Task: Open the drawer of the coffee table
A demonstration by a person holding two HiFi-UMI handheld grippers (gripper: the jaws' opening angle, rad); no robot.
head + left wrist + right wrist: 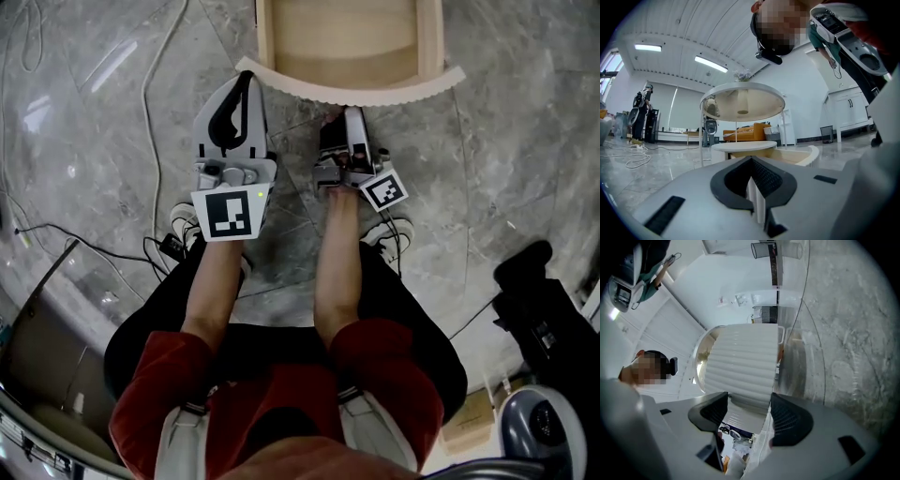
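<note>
The drawer (337,33) stands pulled out at the top of the head view, its wooden inside showing behind a white fluted curved front (349,91). My right gripper (353,112) is open just short of that front, rolled on its side; in the right gripper view the fluted front (740,366) shows through the gap between the jaws of the right gripper (747,411). My left gripper (247,79) is shut on nothing, its tip beside the front's left end. From the left gripper (752,180) I see the round coffee table (743,91) and the drawer (806,154) low ahead.
Grey marble floor lies all around. White cables (150,94) trail at the left, black cables (94,248) by the person's shoes. Black equipment (544,309) and a cardboard box (469,422) stand at the right. An orange sofa (745,131) sits beyond the table.
</note>
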